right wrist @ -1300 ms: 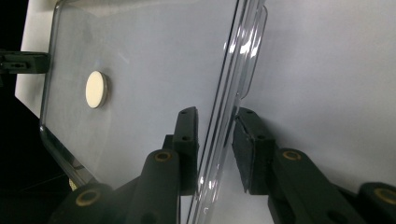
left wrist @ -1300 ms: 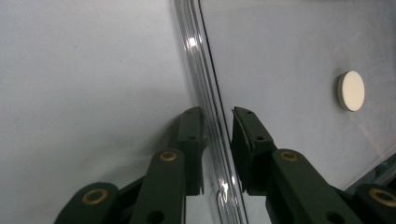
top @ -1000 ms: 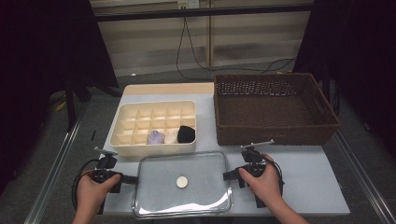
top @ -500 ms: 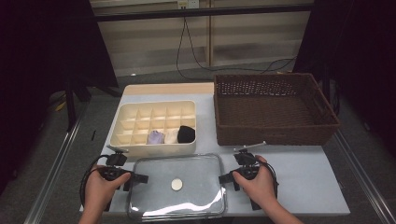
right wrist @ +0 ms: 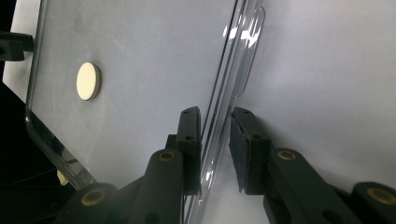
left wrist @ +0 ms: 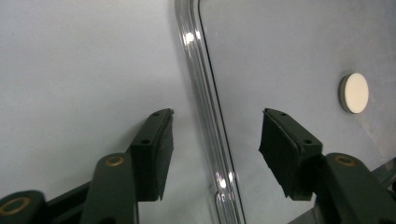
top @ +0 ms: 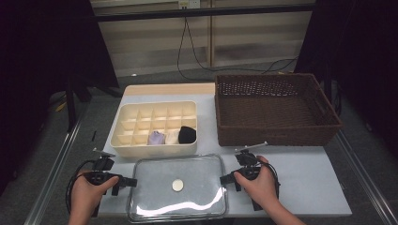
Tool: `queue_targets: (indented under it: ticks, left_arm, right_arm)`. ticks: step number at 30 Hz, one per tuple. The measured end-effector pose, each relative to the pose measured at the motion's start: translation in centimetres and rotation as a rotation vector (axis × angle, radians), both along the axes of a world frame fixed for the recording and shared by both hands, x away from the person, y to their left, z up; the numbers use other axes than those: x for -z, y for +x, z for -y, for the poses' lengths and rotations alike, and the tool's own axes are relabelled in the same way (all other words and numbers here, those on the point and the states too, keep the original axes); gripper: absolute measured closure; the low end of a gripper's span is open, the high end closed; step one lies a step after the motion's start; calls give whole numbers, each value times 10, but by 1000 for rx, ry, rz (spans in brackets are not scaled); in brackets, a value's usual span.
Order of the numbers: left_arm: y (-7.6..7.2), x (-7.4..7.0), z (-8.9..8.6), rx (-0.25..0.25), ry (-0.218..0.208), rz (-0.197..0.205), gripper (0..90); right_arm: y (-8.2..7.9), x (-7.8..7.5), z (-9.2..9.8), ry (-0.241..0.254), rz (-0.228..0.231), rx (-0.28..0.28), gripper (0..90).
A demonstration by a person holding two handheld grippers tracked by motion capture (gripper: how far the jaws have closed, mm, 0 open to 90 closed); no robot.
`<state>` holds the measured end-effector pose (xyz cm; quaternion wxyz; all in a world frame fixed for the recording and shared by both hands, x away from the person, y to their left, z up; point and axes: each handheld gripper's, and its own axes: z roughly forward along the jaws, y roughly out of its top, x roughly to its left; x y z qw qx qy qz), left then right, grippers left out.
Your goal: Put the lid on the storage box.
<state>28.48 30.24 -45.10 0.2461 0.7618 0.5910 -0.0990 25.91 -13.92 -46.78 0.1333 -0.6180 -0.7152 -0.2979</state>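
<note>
- Clear plastic lid [top: 177,187] is lying flat on the grey worktop [top: 305,178], just in front of the cream divided organiser [top: 157,125], its round cream knob [top: 177,185] facing up.
- Left gripper [top: 126,182] is letting go: its jaws have just been opening and are standing well apart astride the lid's left rim [left wrist: 205,116], pads clear of it.
- Right gripper [top: 227,178] is gripping the lid's right rim [right wrist: 219,135], jaws nearly together with the thin edge pinched between the pads.
- Setting the lid down looks done; releasing the right side and withdrawing both grippers is remaining.
- Organiser is sitting uncovered, with a lilac item [top: 156,138] and a black item [top: 187,134] in its front cells; the wicker basket [top: 274,108] is standing beside it.
</note>
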Motion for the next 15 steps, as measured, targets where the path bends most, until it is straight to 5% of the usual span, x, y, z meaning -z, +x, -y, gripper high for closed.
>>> queue_targets:
  ticks: [10,15]
  left_arm:
    - [0,-1,18,18,29,14,406]
    - [0,2,24,29,-24,6,398]
  right_arm:
    - [1,-1,0,-6,6,-3,738]
    - [1,-2,5,-21,12,10,734]
